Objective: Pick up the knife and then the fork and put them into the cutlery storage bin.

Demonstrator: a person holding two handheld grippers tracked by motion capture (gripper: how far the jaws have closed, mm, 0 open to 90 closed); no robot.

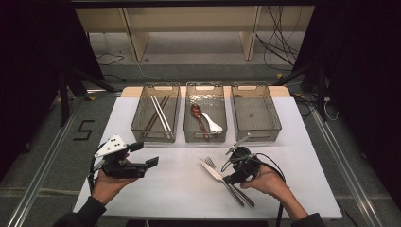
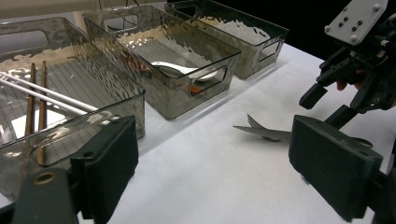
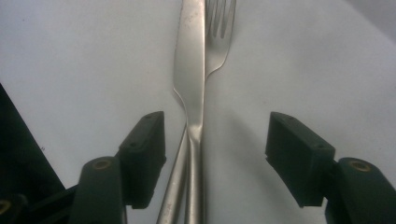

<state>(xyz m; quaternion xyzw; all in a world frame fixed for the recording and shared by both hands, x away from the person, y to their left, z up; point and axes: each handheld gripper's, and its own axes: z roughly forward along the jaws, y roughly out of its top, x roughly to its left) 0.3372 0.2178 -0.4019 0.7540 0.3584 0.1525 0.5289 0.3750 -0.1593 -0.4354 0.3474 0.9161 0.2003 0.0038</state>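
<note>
A steel knife and a fork lie side by side on the white table, in front of the middle bin. My right gripper points down at their handles. In the right gripper view the knife and fork run up between the two pads, and the right gripper stands open astride them with a gap on each side. My left gripper hovers open and holds nothing at the table's left. From the left gripper I see the right gripper over the knife.
Three clear bins stand in a row at the back. The left bin holds chopsticks. In the middle bin lie a red-brown spoon and a white spoon. Nothing lies in the right bin.
</note>
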